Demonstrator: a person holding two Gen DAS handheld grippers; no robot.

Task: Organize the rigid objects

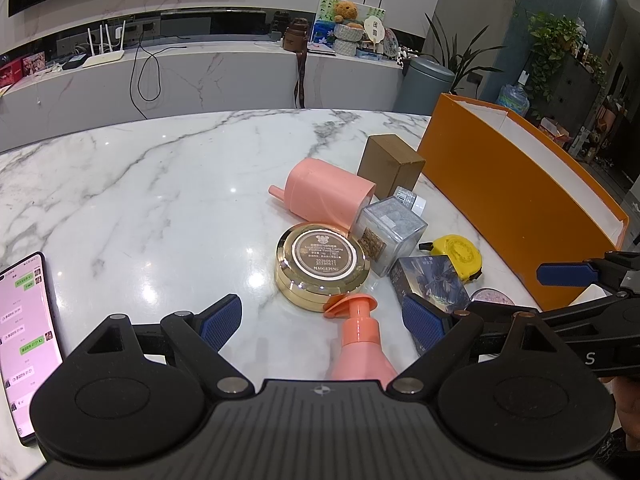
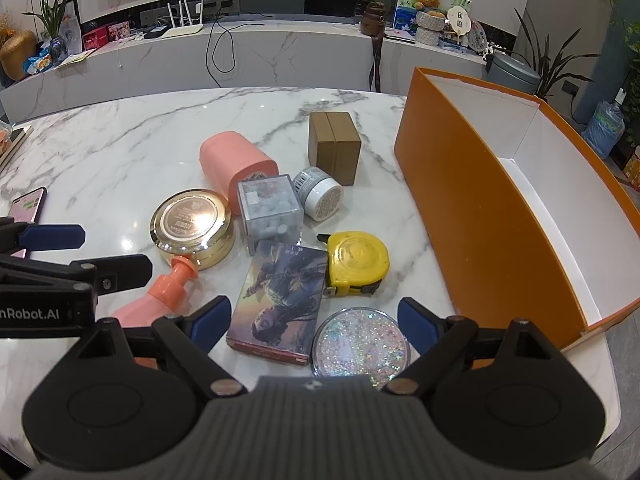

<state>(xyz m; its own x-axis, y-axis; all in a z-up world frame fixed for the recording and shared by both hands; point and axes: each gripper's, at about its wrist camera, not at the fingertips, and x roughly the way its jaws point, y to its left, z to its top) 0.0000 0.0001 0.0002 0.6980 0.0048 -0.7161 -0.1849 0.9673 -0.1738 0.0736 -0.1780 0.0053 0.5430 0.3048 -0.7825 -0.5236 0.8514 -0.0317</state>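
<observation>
A cluster of objects lies on the marble table: a gold round compact, a pink cylinder, a pink pump bottle, a clear cube box, a brown box, a yellow tape measure, a picture card box, a glitter disc and a small grey jar. My left gripper is open, its fingers either side of the pump bottle. My right gripper is open, above the card box and the glitter disc.
An open orange box with a white inside stands at the right. A phone lies at the table's left edge. A long counter with clutter runs behind the table.
</observation>
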